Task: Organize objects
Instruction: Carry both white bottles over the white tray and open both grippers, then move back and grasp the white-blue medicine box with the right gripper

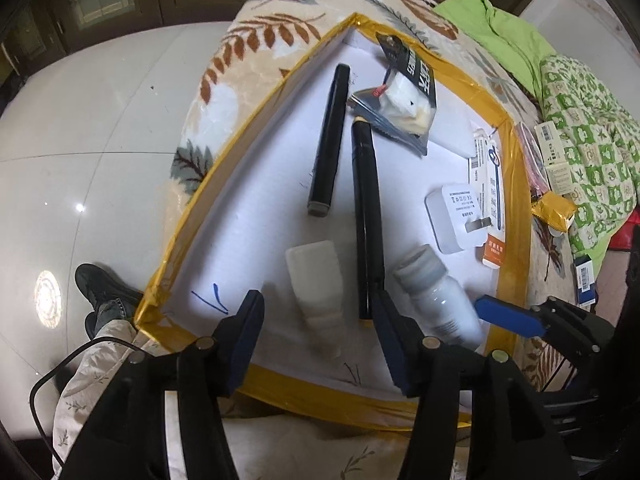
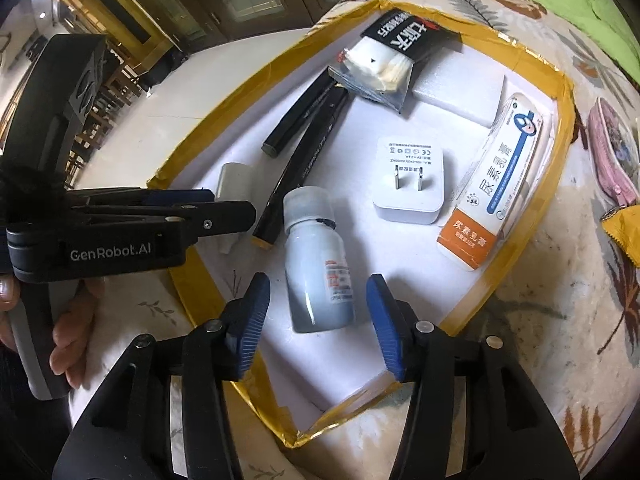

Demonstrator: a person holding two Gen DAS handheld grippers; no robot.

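Observation:
A white tray with a yellow taped rim (image 1: 224, 168) (image 2: 224, 120) lies on a leaf-patterned blanket. In it lie two black pens (image 1: 330, 136) (image 2: 308, 152), a small translucent white container (image 1: 316, 284) (image 2: 234, 178), a white bottle (image 1: 440, 296) (image 2: 316, 264), a white charger (image 1: 456, 216) (image 2: 408, 180), an ointment box (image 2: 500, 184) and a black-labelled packet (image 1: 404, 92) (image 2: 388, 60). My left gripper (image 1: 316, 316) is open above the white container. My right gripper (image 2: 318, 300) is open around the white bottle, apart from it.
Beside the tray on the blanket lie a pink pouch (image 2: 612, 148), a gold foil packet (image 1: 554, 208) and small boxes (image 1: 554, 152). Green cloth (image 1: 500, 32) lies behind. The tiled floor (image 1: 100, 120) drops away to the left.

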